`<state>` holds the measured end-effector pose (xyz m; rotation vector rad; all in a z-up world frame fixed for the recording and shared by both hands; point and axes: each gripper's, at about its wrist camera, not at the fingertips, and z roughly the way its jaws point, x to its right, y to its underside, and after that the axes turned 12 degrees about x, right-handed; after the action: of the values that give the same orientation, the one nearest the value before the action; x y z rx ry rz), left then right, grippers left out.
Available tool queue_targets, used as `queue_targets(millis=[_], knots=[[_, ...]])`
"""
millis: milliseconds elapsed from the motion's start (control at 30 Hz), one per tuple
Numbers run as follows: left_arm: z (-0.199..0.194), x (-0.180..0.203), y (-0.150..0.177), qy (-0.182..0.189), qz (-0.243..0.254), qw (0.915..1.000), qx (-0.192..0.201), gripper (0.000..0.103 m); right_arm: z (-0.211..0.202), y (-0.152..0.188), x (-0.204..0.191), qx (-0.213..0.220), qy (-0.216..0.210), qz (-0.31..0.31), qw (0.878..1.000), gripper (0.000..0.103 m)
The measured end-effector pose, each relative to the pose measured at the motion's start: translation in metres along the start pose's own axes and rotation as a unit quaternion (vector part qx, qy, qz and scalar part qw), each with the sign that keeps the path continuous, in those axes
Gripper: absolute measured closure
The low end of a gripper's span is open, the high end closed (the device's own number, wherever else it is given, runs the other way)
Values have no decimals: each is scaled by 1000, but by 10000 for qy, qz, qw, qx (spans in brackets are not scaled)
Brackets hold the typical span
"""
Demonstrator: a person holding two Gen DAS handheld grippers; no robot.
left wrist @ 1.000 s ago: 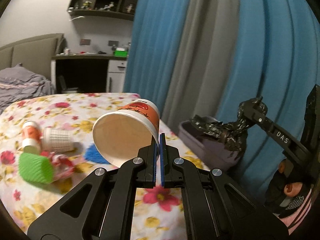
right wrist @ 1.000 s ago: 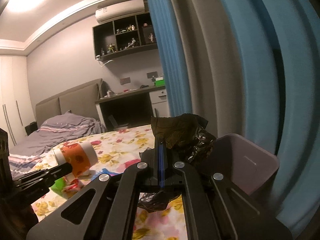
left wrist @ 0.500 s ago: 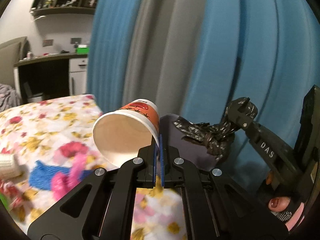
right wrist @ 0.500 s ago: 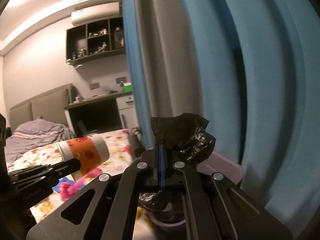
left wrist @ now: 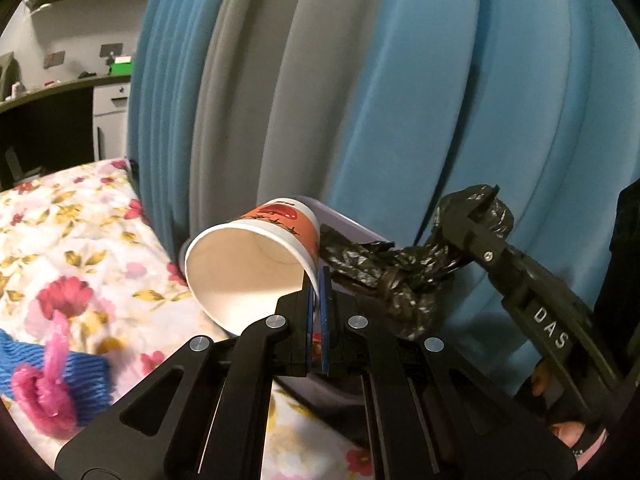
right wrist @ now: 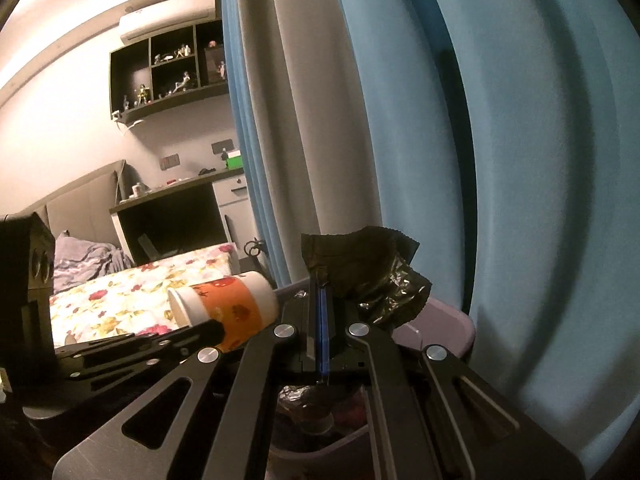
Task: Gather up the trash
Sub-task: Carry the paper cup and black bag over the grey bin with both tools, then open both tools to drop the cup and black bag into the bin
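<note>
My left gripper (left wrist: 317, 284) is shut on the rim of a white and orange paper cup (left wrist: 256, 256), held on its side in the air above the near edge of a lilac bin (left wrist: 352, 228). The cup also shows in the right wrist view (right wrist: 228, 308). My right gripper (right wrist: 320, 292) is shut on a crumpled black plastic wrapper (right wrist: 372, 268), held over the bin (right wrist: 440, 320). In the left wrist view the right gripper (left wrist: 476, 220) and the wrapper (left wrist: 392, 268) hang over the bin, right of the cup.
The bin stands at the edge of a bed with a floral sheet (left wrist: 72, 240), against blue and grey curtains (left wrist: 400, 100). A blue knitted piece (left wrist: 60, 364) and a pink scrap (left wrist: 44, 392) lie on the sheet at left. The bin holds some trash (right wrist: 308, 404).
Both grippers have swung right, away from the bed and towards the curtains, to over the bin. The cup and wrapper stay gripped. The other trash on the bed has left view.
</note>
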<state>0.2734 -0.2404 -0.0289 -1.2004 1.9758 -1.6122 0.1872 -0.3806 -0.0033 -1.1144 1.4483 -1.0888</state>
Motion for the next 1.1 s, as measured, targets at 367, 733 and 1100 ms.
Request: queue_targets(millis=[367,733,1100], knots=[[38,4,10,292,-62,9988,-377,101,16,7,0,-323,36,-28,9995,102],[49,5,23,368,-54,9974,-617,100,28,21,9,-718,20,63,9974,102],[7,-11,31,-419,-32,9989,-221,19,32,28,18,-864,59,127,9962,87]])
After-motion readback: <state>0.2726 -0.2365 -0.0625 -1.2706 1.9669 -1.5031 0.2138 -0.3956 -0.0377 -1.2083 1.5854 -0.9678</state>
